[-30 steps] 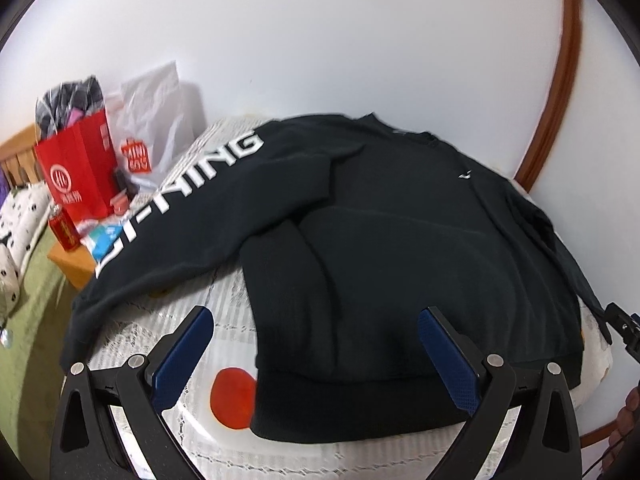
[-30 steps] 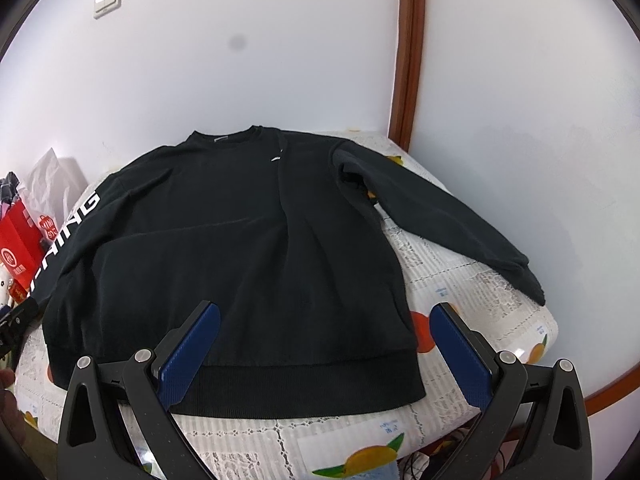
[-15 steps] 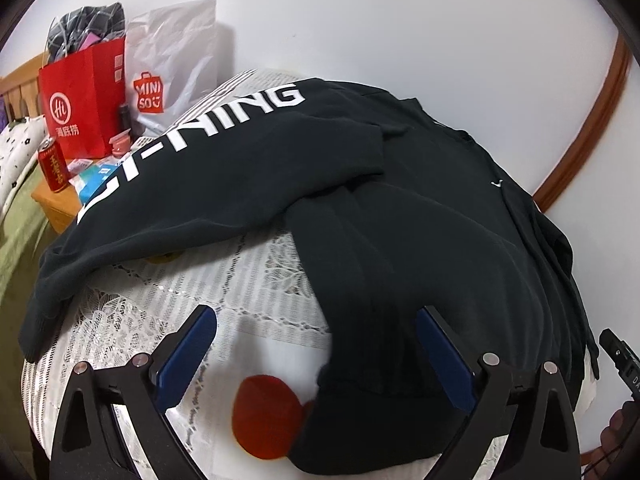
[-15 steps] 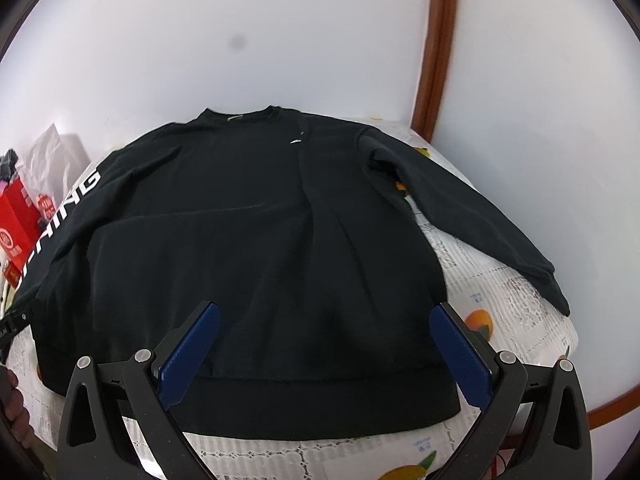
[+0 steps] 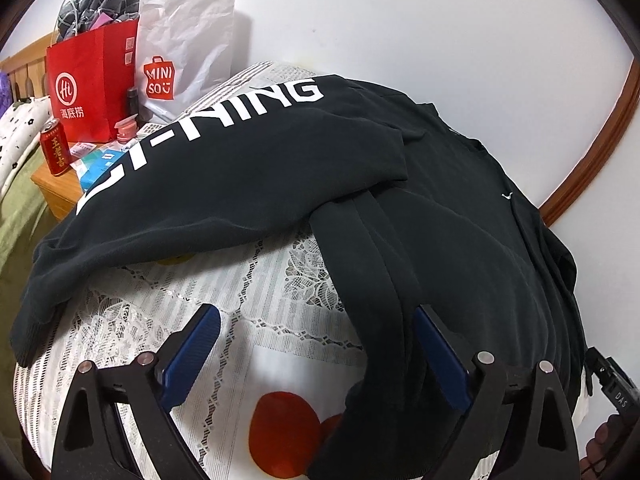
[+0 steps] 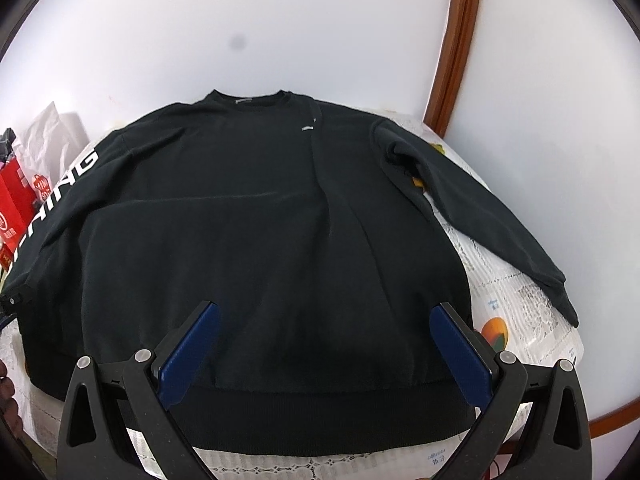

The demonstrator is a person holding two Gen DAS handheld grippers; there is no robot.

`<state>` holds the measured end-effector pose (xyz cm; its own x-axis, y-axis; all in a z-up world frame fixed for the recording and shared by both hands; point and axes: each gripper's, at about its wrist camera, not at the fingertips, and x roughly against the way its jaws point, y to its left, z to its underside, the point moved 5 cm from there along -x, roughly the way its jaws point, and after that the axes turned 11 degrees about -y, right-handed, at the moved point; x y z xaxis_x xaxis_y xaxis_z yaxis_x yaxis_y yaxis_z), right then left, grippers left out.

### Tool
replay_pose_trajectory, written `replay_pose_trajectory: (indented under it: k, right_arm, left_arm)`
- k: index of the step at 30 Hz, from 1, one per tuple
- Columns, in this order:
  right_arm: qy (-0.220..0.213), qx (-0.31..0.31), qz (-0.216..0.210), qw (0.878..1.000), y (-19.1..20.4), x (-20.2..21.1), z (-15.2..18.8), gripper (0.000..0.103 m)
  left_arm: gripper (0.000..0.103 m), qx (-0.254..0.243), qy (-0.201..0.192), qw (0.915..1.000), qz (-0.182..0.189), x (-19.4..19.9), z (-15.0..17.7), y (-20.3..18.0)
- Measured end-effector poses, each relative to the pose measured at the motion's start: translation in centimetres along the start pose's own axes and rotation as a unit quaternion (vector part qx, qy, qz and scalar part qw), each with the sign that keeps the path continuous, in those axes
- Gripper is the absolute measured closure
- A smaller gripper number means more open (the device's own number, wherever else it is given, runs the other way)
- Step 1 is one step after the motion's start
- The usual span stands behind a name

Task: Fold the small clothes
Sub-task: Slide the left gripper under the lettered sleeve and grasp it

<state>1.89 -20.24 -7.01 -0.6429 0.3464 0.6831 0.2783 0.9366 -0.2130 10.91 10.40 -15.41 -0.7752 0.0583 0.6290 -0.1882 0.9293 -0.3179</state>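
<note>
A: What is the biggest thing here?

B: A table (image 6: 516, 300) with a white lacy cloth. A black sweatshirt (image 6: 260, 240) lies flat on it, front up, and covers most of it. Its neck is at 12 o'clock in the right wrist view and its bottom band is at 6 o'clock.

A: Where are the sleeves?

B: One sleeve (image 6: 488, 220) runs out toward 4 o'clock. The other sleeve (image 5: 224, 184), with big white letters, goes toward 9 o'clock in the left wrist view.

A: What are the grippers doing?

B: The left gripper (image 5: 316, 350) is wide, and its jaws are closing a little. The side edge of the sweatshirt lies between them, but the blue pads do not squeeze it. The right gripper (image 6: 324, 344) is wide open over the bottom band and holds nothing.

A: Anything small?

B: At 10 o'clock in the left view stand a red paper bag (image 5: 92, 84), a white bag (image 5: 188, 48) and a red can (image 5: 54, 146).
</note>
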Motion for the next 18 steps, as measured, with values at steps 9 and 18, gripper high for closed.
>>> replay_pose_trajectory:
  k: [9,18]
  right_arm:
    - [0.003,-0.023,-0.002,1.0,-1.2,0.0,0.3,0.0]
    - [-0.008,-0.037,-0.006,0.999,-1.8,0.4,-0.2,0.0]
  left_arm:
    - [0.009,0.011,0.008,0.9999,0.006,-0.5,0.0,0.4]
    - [0.012,0.018,0.008,0.9998,0.01,-0.1,0.0,0.6]
